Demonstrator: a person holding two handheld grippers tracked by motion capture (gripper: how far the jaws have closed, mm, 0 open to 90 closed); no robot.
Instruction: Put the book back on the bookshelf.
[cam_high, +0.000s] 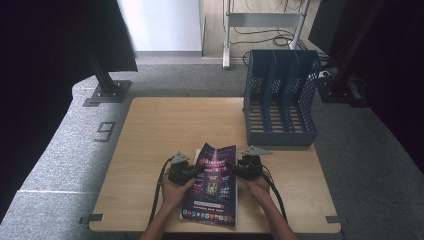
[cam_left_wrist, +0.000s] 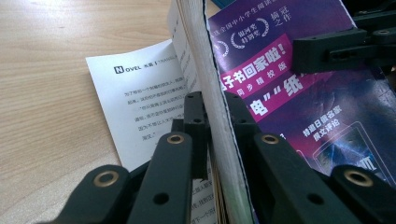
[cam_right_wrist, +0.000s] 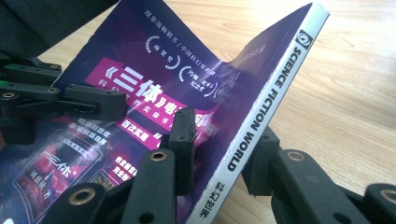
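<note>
Purple-covered, the one magazine (cam_high: 212, 185) lies near the front edge of the wooden table (cam_high: 150, 135), its far end lifted off the surface. Both claws pinch it: the left gripper (cam_high: 196, 172) is clamped on its page edge, the right gripper (cam_high: 234, 169) on its white spine. One blue file rack (cam_high: 280, 100) with three slots stands well apart at the table's far right.

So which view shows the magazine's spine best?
The right gripper view: the magazine's white spine runs close up, lettering readable. The left gripper view shows its page edge; the high view shows its cover.
</note>
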